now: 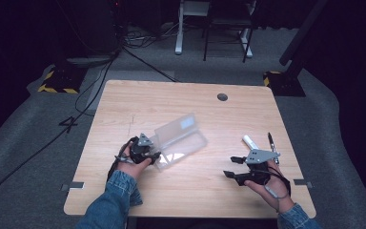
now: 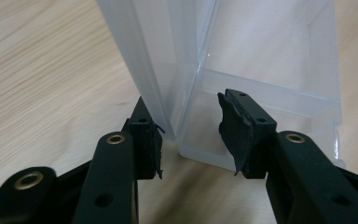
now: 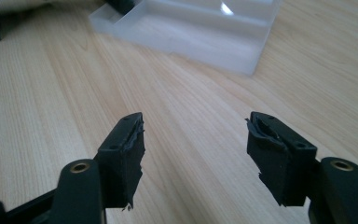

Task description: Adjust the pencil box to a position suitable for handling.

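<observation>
Room: dark, grey carpet, cables and stands behind the table (image 1: 124, 191).
Table: light wood, a round grommet hole (image 1: 222, 97) near its far edge.
Box (image 1: 178, 141): clear plastic, lid raised, lying left of the table's middle with one near corner at the left hand; the right gripper view has it (image 3: 200, 32) farther off across the wood, with nothing to be seen in it.
Left gripper (image 1: 145, 151): closed on the box; in its own view one pad (image 2: 150, 140) sits outside the wall by the corner and the other (image 2: 237, 128) inside the tray, the wall pinched between them.
Right gripper (image 1: 233, 167): jaws apart, nothing between them, pads over bare wood, well apart from the box.
Tube (image 1: 250, 141): white, lying just beyond the right gripper.
Pen (image 1: 270, 140): dark, just right of the tube.
Step, as I judge it: the left hand steadies the open box while the right readies for a pick.
Next move calls for: the right gripper to turn toward the tube or pen, straddle it squarely and close, with the left keeping its pinch so the light box does not slide or tip.
</observation>
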A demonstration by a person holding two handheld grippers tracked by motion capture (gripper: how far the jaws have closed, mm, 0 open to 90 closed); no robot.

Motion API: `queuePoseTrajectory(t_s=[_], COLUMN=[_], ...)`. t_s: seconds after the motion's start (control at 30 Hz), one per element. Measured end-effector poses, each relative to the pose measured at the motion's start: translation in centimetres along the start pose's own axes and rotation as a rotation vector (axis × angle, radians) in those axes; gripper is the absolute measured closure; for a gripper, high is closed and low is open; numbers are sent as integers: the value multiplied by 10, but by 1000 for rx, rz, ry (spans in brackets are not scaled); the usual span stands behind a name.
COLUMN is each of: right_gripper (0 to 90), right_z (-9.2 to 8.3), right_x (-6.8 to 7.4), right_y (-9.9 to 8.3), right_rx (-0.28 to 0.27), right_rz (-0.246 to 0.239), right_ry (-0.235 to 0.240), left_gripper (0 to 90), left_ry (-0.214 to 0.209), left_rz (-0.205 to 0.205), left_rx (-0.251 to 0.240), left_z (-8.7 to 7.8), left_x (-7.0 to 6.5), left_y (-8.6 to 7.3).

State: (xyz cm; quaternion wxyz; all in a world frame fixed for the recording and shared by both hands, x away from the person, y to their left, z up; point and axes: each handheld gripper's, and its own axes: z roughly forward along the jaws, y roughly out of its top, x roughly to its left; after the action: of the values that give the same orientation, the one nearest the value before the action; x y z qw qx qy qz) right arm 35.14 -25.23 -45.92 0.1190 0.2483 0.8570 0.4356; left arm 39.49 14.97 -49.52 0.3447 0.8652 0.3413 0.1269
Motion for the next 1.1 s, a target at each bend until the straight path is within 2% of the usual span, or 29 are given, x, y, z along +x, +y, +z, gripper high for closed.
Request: queuePoseTrajectory(t_s=[0.13,0.17,0.2,0.23,0.3,0.37,0.47,0.5,0.53,0.73,0.8,0.87,1.0,1.1], right_gripper=[370,370,370,370,370,370,371,371,371,371,371,371,371,371], right_z=[-10,-13,-17,-17,-21,-25,-27,-28,-28,-31,-32,-34,-36,-39], right_x=[-7,-9,-12,-12,-14,-16,-17,-18,-18,-21,-23,-24,-26,-29], right_y=[1,1,2,2,3,3,4,4,4,4,3,2,2,3], right_rx=[-23,-28,-43,-43,-53,-60,-65,-67,-67,-76,-78,-78,-83,-84], right_rz=[10,14,20,20,27,33,37,38,38,51,54,61,67,77], right_ry=[-27,-36,-45,-45,-57,-67,-75,-75,-75,-83,-90,-91,-100,-106], left_gripper=[589,589,589,589,589,588,587,585,584,576,571,544,367,342], left_ry=[-117,-135,-174,-174,-198,-216,-253,-277,-277,-356,-364,-353,-332,-322], left_rz=[117,133,170,170,207,240,259,275,275,333,342,335,271,245], left_rx=[8,10,12,12,17,22,15,15,15,12,15,12,11,-21], left_z=[3,4,4,4,5,5,7,7,7,10,10,11,10,8], left_x=[-27,-32,-44,-44,-53,-56,-60,-62,-62,-72,-73,-73,-73,-71], left_y=[3,4,4,4,5,6,7,6,6,7,7,7,8,10])
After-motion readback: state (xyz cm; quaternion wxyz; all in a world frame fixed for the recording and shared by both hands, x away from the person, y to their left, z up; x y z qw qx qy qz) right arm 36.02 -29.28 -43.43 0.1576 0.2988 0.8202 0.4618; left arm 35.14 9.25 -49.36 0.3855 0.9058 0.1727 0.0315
